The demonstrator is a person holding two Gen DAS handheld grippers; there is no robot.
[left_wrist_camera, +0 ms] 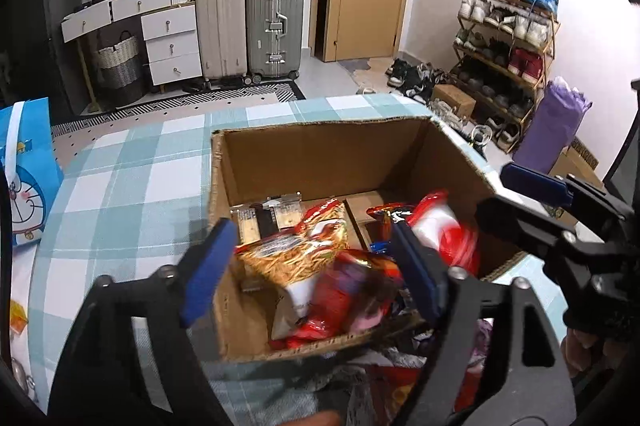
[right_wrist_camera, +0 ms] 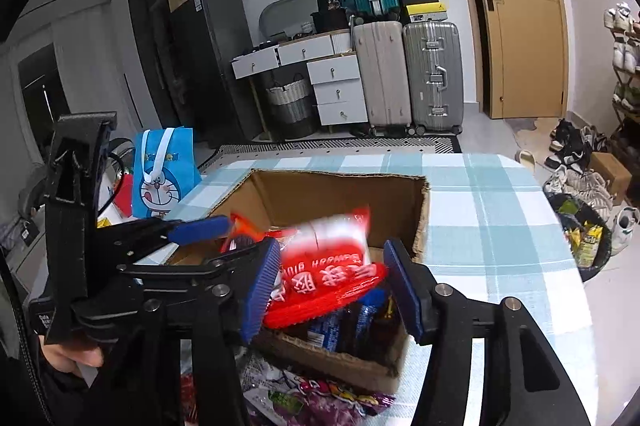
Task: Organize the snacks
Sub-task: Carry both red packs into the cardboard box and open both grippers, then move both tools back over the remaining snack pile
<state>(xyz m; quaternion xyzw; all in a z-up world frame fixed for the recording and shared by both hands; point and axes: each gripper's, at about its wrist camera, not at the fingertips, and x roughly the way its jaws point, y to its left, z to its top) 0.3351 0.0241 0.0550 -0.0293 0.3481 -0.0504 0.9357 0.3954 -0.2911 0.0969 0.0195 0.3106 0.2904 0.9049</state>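
Step in hand, as judged: dropping packets into the box. The box stands open on the checked table, partly filled.

Left gripper: fingers wide apart over the near half of the box. An orange noodle packet and a blurred red packet lie between them; neither pad presses on either. The blur suggests the red packet is falling or just settling.

Right gripper: fingers set moderately apart over the box's near edge. A red-and-white packet sits tilted between them, blurred. The left pad looks to be touching its edge; the right pad stands clear of it. The packet is judged released, not gripped.

Pose: both grippers point forward and downward into the box, side by side. In the left view the right gripper enters at 3 o'clock; in the right view the left gripper enters at 9 o'clock. A hand shows at 8 o'clock under the left tool.

Further packets lie on the table at 6 o'clock, just in front of the box.

Next move, as judged: lift both grippers clear, then swing back to 6 o'clock for the loose packets. Thin, slippery wrappers call for a pinch on an edge seam.
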